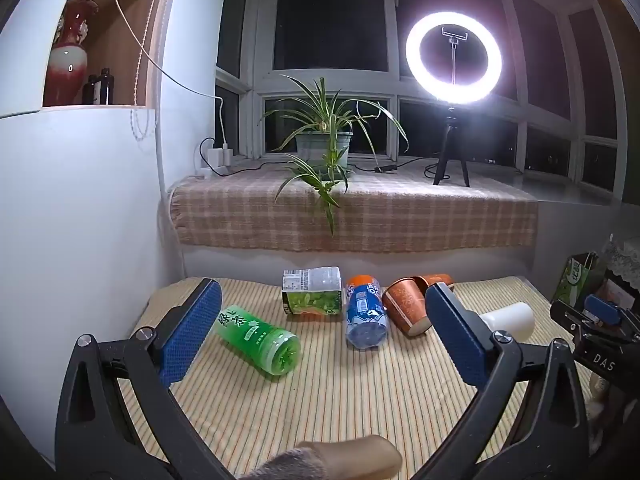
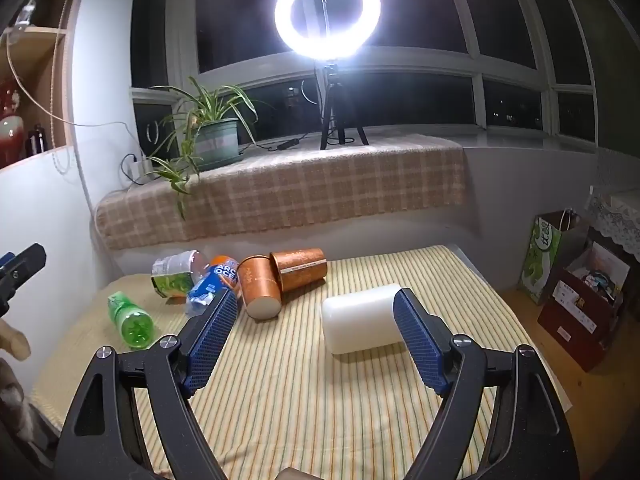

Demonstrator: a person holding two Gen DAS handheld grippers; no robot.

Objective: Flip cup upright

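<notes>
A white cup (image 2: 362,318) lies on its side on the striped mat; it also shows in the left wrist view (image 1: 510,318), partly behind my finger. Two orange paper cups lie on their sides, one (image 2: 260,288) nearer and one (image 2: 300,268) behind it; the nearer also shows in the left wrist view (image 1: 406,306). My right gripper (image 2: 314,330) is open, its right pad (image 2: 420,344) beside the white cup, the cup between the pads' far ends. My left gripper (image 1: 320,328) is open and empty above the mat. The right gripper shows at the right edge of the left wrist view (image 1: 600,320).
A green bottle (image 1: 260,338), a blue bottle (image 1: 366,312) and a clear green-labelled bottle (image 1: 314,290) lie on the mat (image 1: 320,400). A checked ledge (image 1: 360,216) holds a potted plant (image 1: 324,144) and a ring light (image 1: 454,58). Boxes (image 2: 576,300) stand at right.
</notes>
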